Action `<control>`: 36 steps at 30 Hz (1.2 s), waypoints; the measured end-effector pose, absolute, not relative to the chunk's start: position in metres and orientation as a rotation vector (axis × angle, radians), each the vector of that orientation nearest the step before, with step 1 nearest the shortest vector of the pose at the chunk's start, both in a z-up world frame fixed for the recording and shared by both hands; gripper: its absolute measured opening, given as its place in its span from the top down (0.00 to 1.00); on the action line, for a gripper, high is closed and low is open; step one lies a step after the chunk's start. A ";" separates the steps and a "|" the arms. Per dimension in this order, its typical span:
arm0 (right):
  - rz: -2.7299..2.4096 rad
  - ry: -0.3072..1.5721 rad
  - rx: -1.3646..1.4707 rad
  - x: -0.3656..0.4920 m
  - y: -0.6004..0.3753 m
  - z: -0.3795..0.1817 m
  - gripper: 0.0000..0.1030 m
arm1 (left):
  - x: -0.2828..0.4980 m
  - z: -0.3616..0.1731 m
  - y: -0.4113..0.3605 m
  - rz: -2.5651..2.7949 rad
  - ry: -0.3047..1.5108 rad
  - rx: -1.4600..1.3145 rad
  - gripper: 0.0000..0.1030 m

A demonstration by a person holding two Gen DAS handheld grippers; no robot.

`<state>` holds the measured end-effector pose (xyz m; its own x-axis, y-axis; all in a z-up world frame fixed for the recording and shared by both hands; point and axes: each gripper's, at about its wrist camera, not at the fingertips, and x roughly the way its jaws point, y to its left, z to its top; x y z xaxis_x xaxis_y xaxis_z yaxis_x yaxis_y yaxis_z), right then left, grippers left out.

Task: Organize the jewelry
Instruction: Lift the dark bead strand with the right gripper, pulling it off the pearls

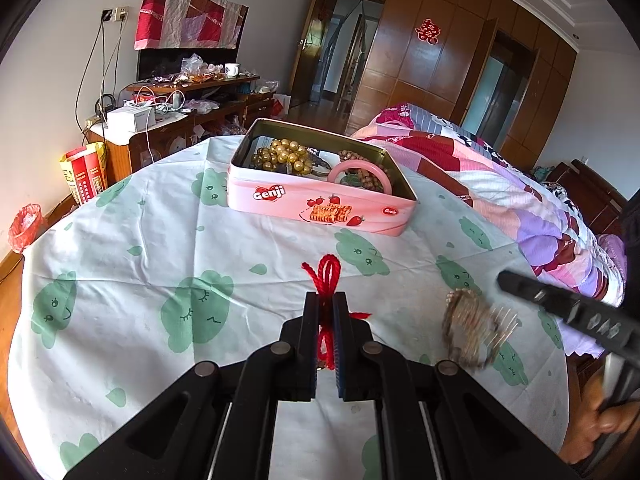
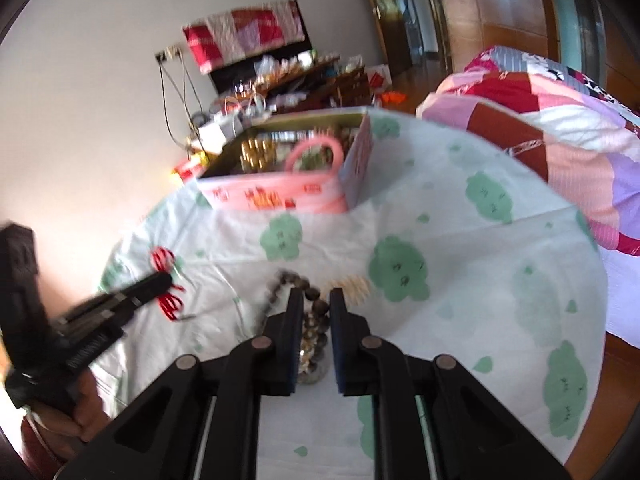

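Between the fingers of the left gripper [image 1: 326, 304] sits a red yarn cord [image 1: 327, 280], clamped tight w/ its loop sticking out past the fingertips and strands trailing back toward the wrist. Ahead of that gripper, well apart, a pink Genji tin [image 1: 320, 204] stands on the tabletop [image 1: 160, 240], which wears a white cloth w/ green cloud faces. Inside the tin: gold beads [image 1: 286, 154] at its far-left part, a pink bangle [image 1: 360, 174] toward the right, a brown bead string [image 1: 360, 160] around and under the bangle.

To the right of the left gripper, near it, a blurred beaded bracelet [image 1: 470, 330] shows at the tip of the right gripper [image 1: 520, 284], which comes in from the right edge.

Right wrist view is blurry. The right gripper [image 2: 312, 296] has its fingers a narrow gap apart, w/ a dark bead bracelet [image 2: 308, 320] running between them; can't tell if the pads actually pinch it. Just ahead-right of the fingertips, a small gold fringe piece [image 2: 354, 286] shows, though whether it rests on the cloth can't be told. Far left of this gripper, the left gripper [image 2: 158, 282] w/ the red cord [image 2: 164, 264]. Tin [image 2: 280, 196] straight ahead, well apart.

Beyond the tabletop on the right, a bed w/ patchwork quilt [image 1: 520, 184].
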<state>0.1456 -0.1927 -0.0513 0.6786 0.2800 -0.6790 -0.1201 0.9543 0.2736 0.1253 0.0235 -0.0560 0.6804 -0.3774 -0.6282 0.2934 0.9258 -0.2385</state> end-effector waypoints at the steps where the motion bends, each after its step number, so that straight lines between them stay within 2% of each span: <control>1: 0.230 0.776 0.223 0.144 -0.194 -0.046 0.91 | 0.125 -0.056 0.023 -0.378 0.731 -0.121 0.95; 7: 0.218 0.718 0.152 0.142 -0.189 -0.026 0.91 | 0.124 -0.056 0.025 -0.379 0.728 -0.126 0.95; 9: 0.227 0.751 0.129 0.144 -0.187 -0.032 0.87 | 0.124 -0.056 0.025 -0.379 0.731 -0.128 0.95; 11: 0.224 0.801 0.130 0.144 -0.188 -0.043 0.75 | 0.125 -0.056 0.024 -0.380 0.734 -0.131 0.95; 12: 0.221 0.820 0.141 0.141 -0.190 -0.048 0.58 | 0.125 -0.056 0.024 -0.382 0.736 -0.132 0.95; 13: 0.222 0.835 0.156 0.138 -0.192 -0.053 0.47 | 0.125 -0.056 0.024 -0.384 0.738 -0.132 0.95; 14: 0.232 0.849 0.185 0.133 -0.195 -0.059 0.46 | 0.125 -0.056 0.023 -0.385 0.739 -0.131 0.95; 17: 0.269 0.876 0.224 0.117 -0.194 -0.068 0.46 | 0.125 -0.055 0.023 -0.386 0.735 -0.130 0.95; 19: 0.275 0.870 0.188 0.103 -0.185 -0.068 0.58 | 0.125 -0.055 0.023 -0.386 0.733 -0.129 0.95; 20: 0.289 0.877 0.177 0.099 -0.181 -0.069 0.61 | 0.124 -0.055 0.023 -0.385 0.734 -0.129 0.95; 29: 0.268 0.935 0.051 0.110 -0.157 -0.095 0.66 | 0.118 -0.051 0.026 -0.387 0.716 -0.133 0.95; 31: 0.248 0.938 0.020 0.112 -0.156 -0.095 0.88 | 0.117 -0.050 0.026 -0.389 0.714 -0.132 0.95; 36: 0.274 0.918 0.112 0.107 -0.170 -0.082 0.89 | 0.120 -0.051 0.027 -0.392 0.718 -0.138 0.95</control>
